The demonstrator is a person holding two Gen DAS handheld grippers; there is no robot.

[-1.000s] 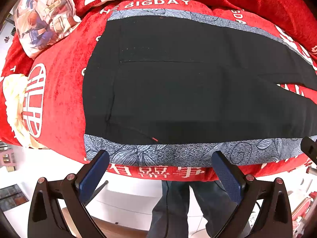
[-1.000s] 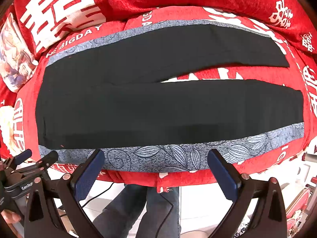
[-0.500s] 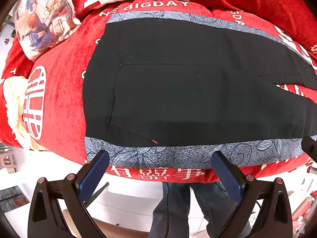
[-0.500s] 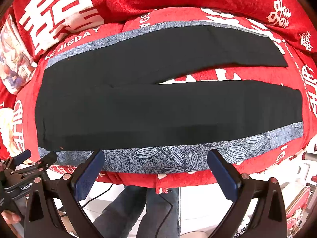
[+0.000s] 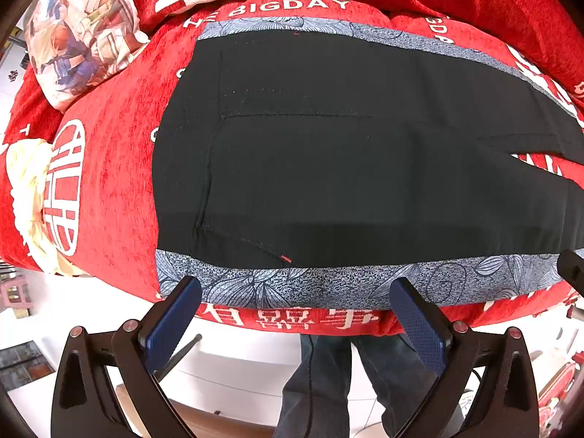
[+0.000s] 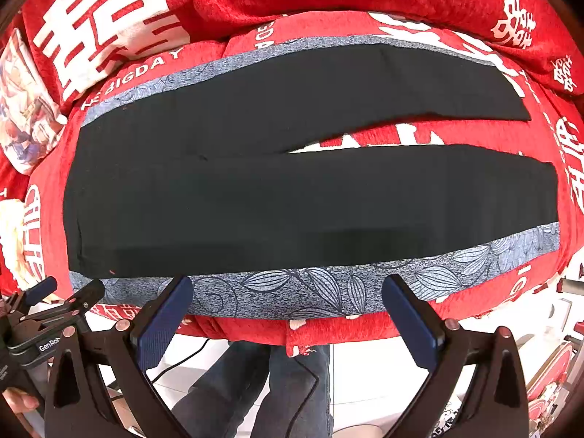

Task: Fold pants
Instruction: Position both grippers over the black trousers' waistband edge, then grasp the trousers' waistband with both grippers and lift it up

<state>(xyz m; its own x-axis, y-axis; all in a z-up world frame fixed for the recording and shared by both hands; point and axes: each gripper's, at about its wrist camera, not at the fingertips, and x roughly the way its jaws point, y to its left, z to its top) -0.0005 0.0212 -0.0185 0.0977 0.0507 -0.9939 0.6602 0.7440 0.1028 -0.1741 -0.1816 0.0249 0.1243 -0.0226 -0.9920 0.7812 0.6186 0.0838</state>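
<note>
Black pants with grey floral side stripes lie flat on a red sofa seat, waistband to the left, both legs stretched to the right with a gap between them. The left wrist view shows the waist end of the pants and the near floral stripe. My left gripper hovers open just over that near edge, nothing between its blue pads. My right gripper is open too, above the near stripe around mid-length. The left gripper shows at the right view's lower left.
The red cover with white lettering drapes the seat and backrest. A printed cushion lies at the far left, a cream fabric on the left edge. Below the seat edge are a person's legs in jeans and white floor.
Both grippers have drifted slightly forward and down toward the near edge of the pants. The jaws stay open and the pants have not moved.
</note>
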